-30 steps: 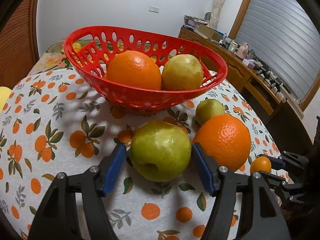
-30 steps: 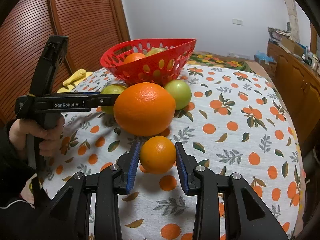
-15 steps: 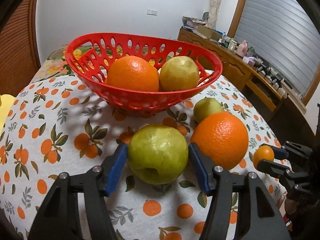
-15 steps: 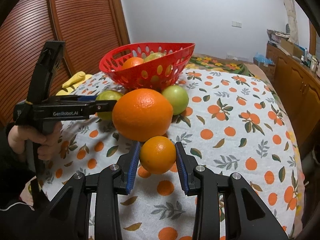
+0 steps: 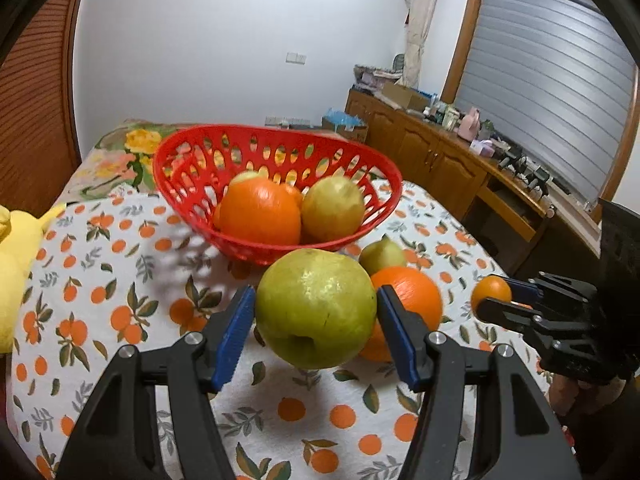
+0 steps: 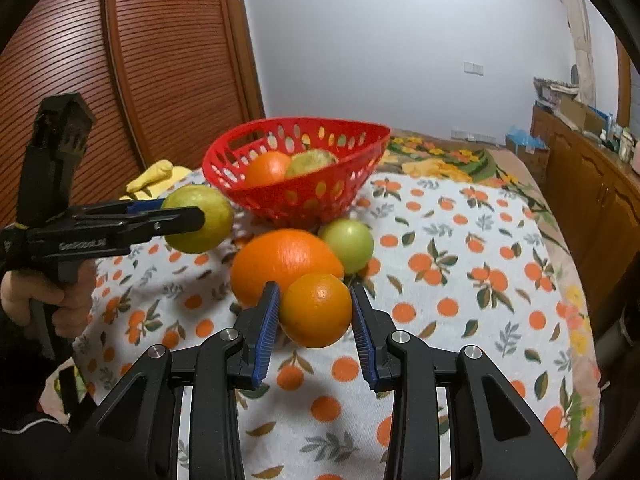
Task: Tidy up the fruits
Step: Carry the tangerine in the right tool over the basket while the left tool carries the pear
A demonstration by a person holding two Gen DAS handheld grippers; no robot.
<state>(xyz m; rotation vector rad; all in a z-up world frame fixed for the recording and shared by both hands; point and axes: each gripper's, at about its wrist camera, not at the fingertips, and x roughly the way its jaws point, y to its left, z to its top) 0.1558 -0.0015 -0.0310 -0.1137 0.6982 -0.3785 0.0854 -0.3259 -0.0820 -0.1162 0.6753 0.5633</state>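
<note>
The left tool (image 5: 316,330) is clenched on a big yellow-green fruit (image 5: 316,308); its blue pads (image 5: 236,334) press on both sides of it. The skin is dull and a little bumpy, with a dark hollow on the lower front. The fruit hangs above the table (image 5: 120,280), and its shadow lies on the cloth below.

The right tool (image 6: 316,322) is clenched on a small orange (image 6: 316,310), smooth and shiny, also lifted off the cloth. In the left wrist view this tool appears far to the right of the left tool, with the small orange at its tip.

Just behind the right tool a large orange (image 6: 282,264) rests on the table, and a small green fruit (image 6: 348,246) touches it on the far right side. Further behind stands a red basket (image 6: 296,200) with oval holes in its wall; inside are one orange (image 5: 260,216) and one yellow-green fruit (image 5: 332,208), side by side.

The table carries a white cloth printed with oranges and green leaves. Something yellow (image 5: 16,248) lies at the left edge, well left of the left tool. The room has a white wall, a brown slatted door (image 6: 120,60) on the left, and a long wooden cabinet (image 5: 440,160) with many small items on the right, under a grey shutter.
</note>
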